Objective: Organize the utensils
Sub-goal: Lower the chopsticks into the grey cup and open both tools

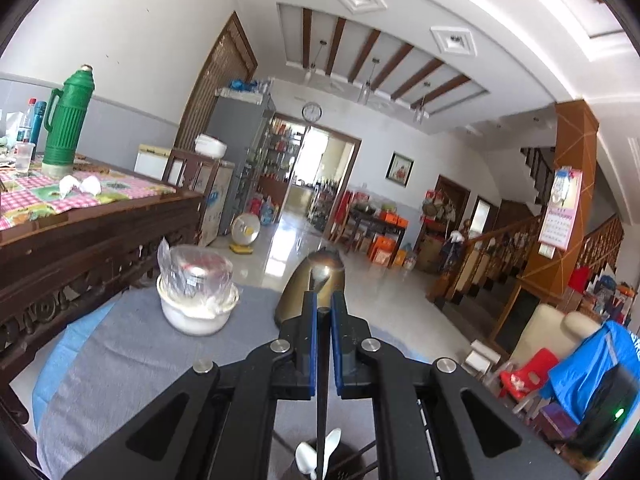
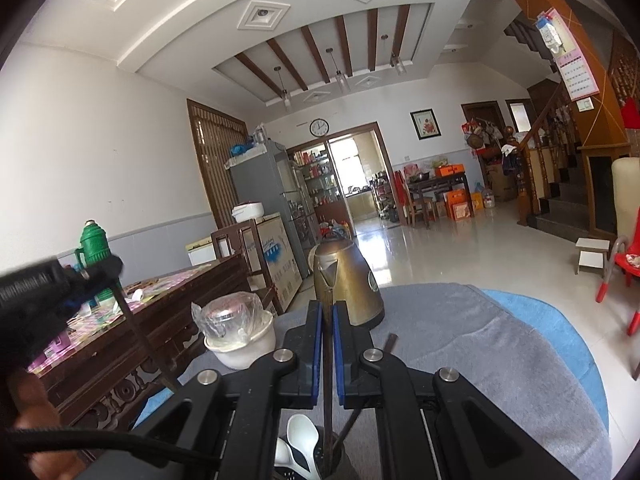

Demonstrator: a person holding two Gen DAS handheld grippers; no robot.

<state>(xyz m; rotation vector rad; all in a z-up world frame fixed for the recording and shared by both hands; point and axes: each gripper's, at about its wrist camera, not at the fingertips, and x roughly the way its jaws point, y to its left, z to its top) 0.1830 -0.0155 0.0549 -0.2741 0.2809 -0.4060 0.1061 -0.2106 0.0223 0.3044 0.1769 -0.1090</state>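
Dark chopstick (image 1: pixel 322 380) pinched upright between the blue pads of the left gripper (image 1: pixel 323 308), tip lowered toward a holder (image 1: pixel 348 456) with white spoons (image 1: pixel 308 456), probably to be dropped in tip-first. Same story on the right gripper (image 2: pixel 327 316): pressed together on a second chopstick (image 2: pixel 328 392) standing over the same holder (image 2: pixel 316 460). Shown only from the right wrist: the left gripper's body (image 2: pixel 44 292) side-on with its stick slanting down, plus another stick (image 2: pixel 390 346) lying loose on the grey cloth (image 2: pixel 460 320). Holder rim mostly hidden in both views, so exact aim hard to judge.
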